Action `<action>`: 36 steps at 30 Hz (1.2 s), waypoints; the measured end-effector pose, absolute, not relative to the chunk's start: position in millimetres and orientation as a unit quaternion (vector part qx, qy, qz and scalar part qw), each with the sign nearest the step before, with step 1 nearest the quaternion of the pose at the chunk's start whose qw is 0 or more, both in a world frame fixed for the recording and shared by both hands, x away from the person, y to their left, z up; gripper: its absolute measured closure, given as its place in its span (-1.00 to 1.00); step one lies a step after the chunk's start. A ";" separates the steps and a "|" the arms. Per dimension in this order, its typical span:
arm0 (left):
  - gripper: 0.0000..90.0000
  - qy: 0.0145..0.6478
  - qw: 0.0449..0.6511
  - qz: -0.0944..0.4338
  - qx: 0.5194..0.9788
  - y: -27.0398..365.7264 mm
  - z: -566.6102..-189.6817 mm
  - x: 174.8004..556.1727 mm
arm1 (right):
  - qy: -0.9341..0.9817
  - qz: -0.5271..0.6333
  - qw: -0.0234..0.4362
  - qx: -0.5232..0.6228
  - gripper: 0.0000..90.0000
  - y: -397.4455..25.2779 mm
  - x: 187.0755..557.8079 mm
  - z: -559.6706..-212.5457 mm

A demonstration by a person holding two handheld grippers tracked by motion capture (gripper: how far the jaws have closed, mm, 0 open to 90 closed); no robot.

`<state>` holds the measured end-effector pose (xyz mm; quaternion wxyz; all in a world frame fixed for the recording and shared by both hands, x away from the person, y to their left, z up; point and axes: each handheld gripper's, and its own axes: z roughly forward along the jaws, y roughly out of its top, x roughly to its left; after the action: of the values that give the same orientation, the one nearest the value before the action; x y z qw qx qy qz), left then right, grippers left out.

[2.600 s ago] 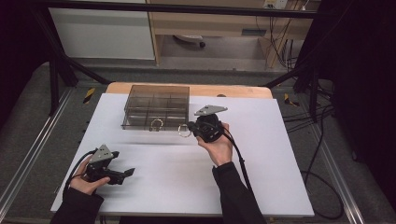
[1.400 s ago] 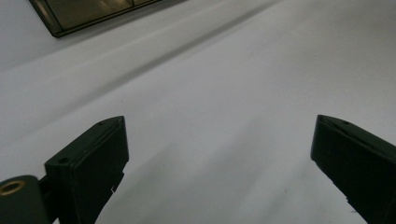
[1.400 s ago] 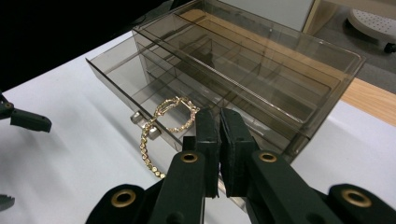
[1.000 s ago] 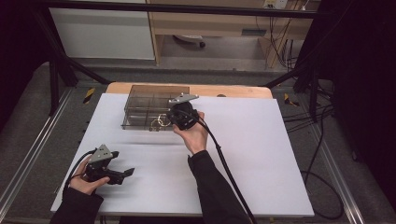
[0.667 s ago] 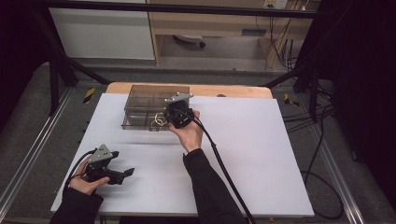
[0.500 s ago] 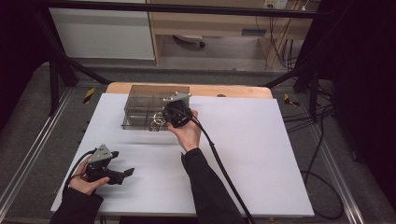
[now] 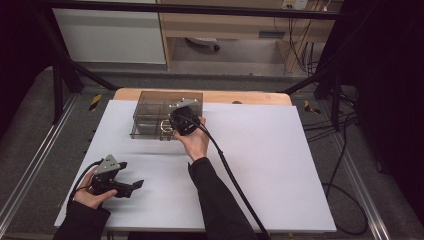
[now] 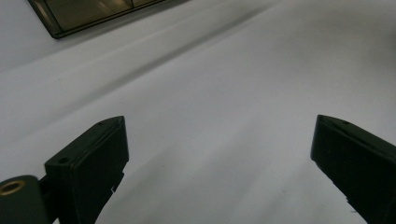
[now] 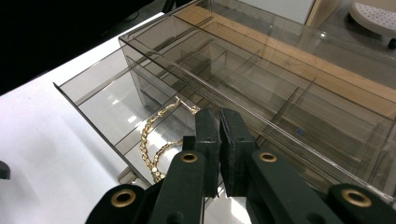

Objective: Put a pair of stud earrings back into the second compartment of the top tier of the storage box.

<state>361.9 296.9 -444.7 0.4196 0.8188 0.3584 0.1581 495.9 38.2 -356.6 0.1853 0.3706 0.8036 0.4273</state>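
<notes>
A smoky clear organiser box [image 7: 150, 111] stands at the table's far edge, with its low drawer [image 9: 88, 91] pulled out toward me. My right gripper [image 7: 171, 128] is over that drawer, at the box's front. In the right gripper view its jaws [image 9: 219, 115] are pressed together, and a gold chain [image 9: 152, 149] hangs from their tip down into the drawer. In the high view the chain [image 7: 166, 131] is a small gold loop by the box front. My left gripper [image 7: 133, 185] rests near the table's front left, its jaws [image 8: 219, 154] wide apart over bare white surface.
The white table top [image 7: 280, 165] stretches wide to the right of my right arm. The right gripper's black cable [image 7: 235, 185] trails back along the forearm. A wooden strip [image 7: 250, 97] runs behind the box. A corner of the box [image 8: 84, 18] appears in the left gripper view.
My right gripper has carried the chain leftward and away from me, from beside the box's front right corner to over the open drawer. The left gripper has stayed put.
</notes>
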 end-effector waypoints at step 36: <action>-0.91 0.357 0.421 0.158 0.819 297.0 -444.4 361.8 | 0.815 0.409 0.169 0.375 0.82 46.2 501.8 -375.1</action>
<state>361.8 297.0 -444.4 0.4206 0.8189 0.3572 0.1578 501.8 46.2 -375.1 0.1687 0.3746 0.8149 0.4089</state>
